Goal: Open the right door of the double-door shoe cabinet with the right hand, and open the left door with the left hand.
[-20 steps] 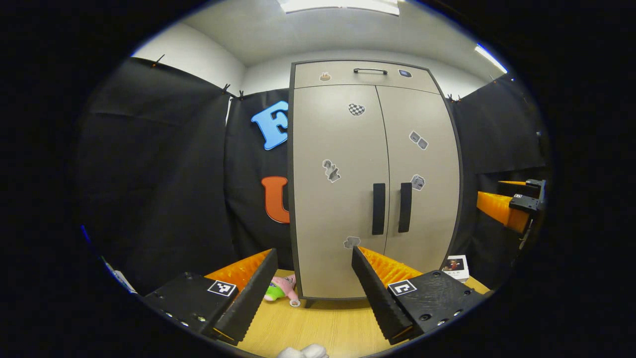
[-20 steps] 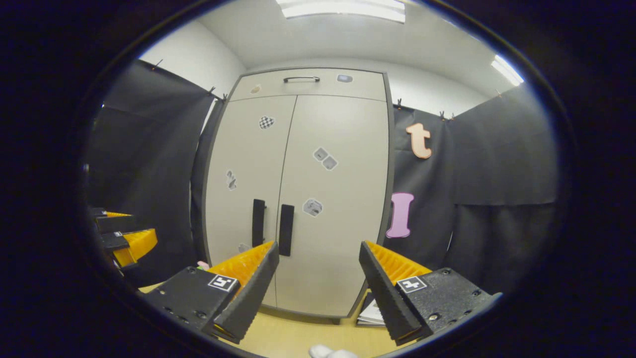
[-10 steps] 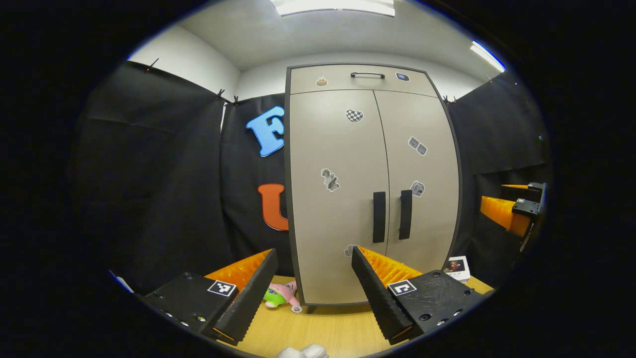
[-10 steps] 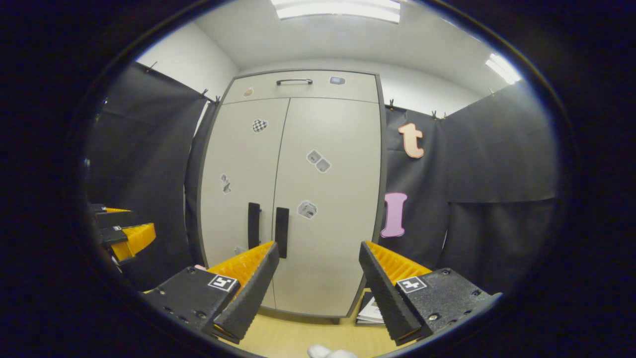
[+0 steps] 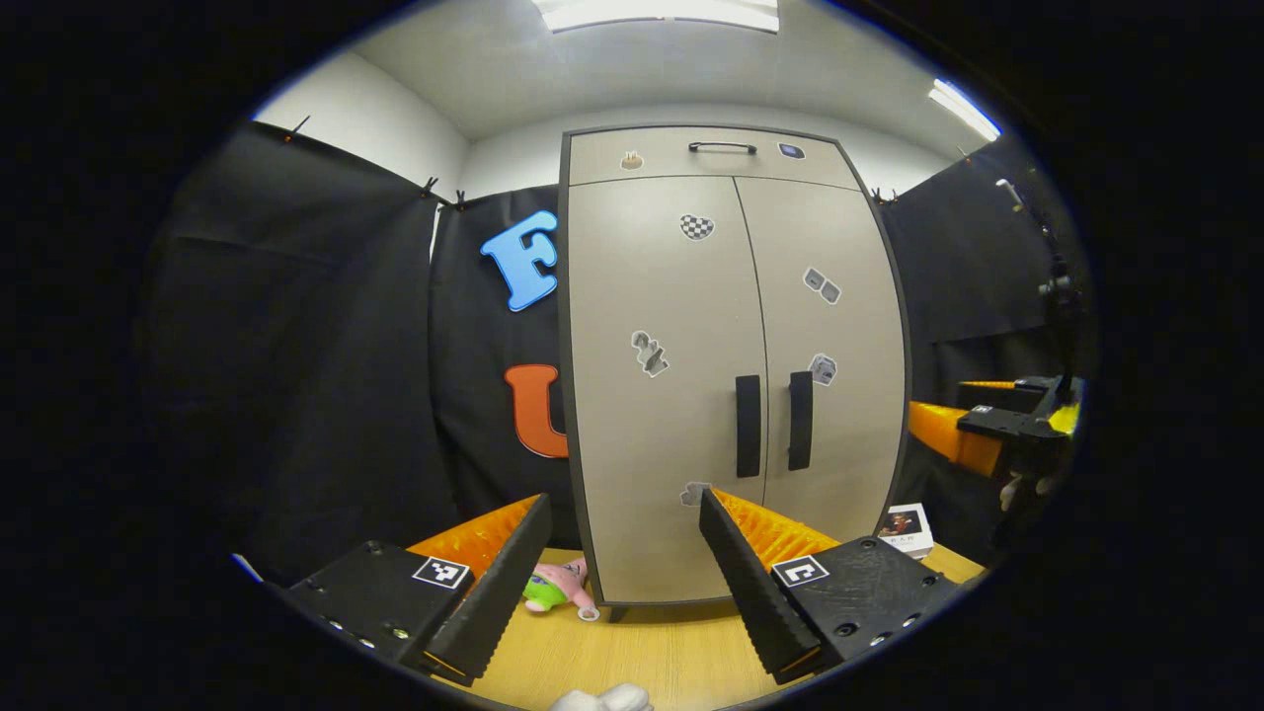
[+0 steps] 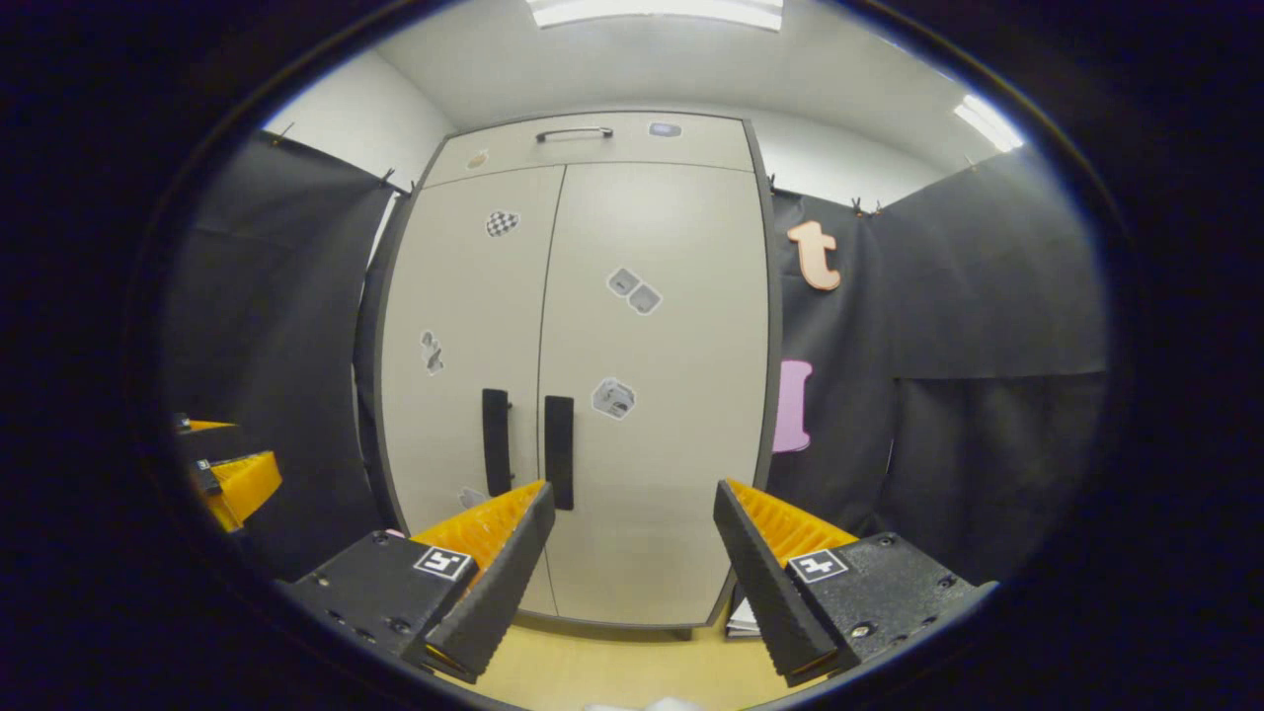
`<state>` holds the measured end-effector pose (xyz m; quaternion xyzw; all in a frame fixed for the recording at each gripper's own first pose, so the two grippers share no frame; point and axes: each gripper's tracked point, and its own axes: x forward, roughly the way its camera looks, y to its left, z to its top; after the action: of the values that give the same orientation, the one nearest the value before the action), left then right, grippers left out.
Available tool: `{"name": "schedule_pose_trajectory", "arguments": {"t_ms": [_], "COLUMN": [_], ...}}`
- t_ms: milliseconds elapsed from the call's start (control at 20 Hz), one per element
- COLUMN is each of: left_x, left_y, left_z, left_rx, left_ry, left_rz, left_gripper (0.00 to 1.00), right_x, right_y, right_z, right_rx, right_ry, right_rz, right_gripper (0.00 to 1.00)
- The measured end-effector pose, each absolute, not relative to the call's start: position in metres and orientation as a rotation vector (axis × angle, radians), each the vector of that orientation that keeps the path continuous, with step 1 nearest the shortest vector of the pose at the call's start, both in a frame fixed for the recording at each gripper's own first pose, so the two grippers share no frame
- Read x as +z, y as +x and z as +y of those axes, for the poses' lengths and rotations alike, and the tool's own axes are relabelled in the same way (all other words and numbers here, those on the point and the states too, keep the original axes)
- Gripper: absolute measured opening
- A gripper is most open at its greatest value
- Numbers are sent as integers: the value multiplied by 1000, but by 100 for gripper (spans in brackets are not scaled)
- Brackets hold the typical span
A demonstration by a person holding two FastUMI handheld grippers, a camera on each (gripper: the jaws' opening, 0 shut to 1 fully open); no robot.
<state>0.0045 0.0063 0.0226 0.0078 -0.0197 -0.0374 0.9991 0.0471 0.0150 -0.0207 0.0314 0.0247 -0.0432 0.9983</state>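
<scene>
A tall beige double-door shoe cabinet (image 6: 573, 375) with two black vertical bar handles stands shut on a pale wooden table (image 5: 642, 652), and over the last second it has grown slightly larger and lower in the right gripper view, suggesting an approach with neither door touched yet. The right gripper (image 6: 632, 548) hangs with fingers wide apart, the right door's handle (image 6: 559, 452) ahead, just left of its gap. The left gripper (image 5: 624, 553) is equally spread, the left handle (image 5: 748, 425) ahead to its right

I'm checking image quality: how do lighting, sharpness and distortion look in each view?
Left gripper view: sharp and evenly lit, ceiling light blown out, shoe cabinet edges bowed by the fisheye. Right gripper view: also sharp, cabinet sides curve outward, light shadow beside the door handles.
</scene>
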Motion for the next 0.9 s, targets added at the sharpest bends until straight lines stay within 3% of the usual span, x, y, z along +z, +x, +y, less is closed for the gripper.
{"name": "schedule_pose_trajectory", "arguments": {"t_ms": [500,800,900], "left_x": [17,13,10], "left_y": [-1,0,1], "left_z": [13,17,21], "left_rx": [-32,6,18], "left_ry": [41,32,21], "left_rz": [-14,-1,3], "left_gripper": [97,97,97], "right_x": [-49,-53,-56], "right_y": [173,215,221], "right_z": [64,71,71], "right_rx": [-75,-87,-89], "right_ry": [108,97,115], "right_rz": [102,129,142], "right_gripper": [96,80,70]}}
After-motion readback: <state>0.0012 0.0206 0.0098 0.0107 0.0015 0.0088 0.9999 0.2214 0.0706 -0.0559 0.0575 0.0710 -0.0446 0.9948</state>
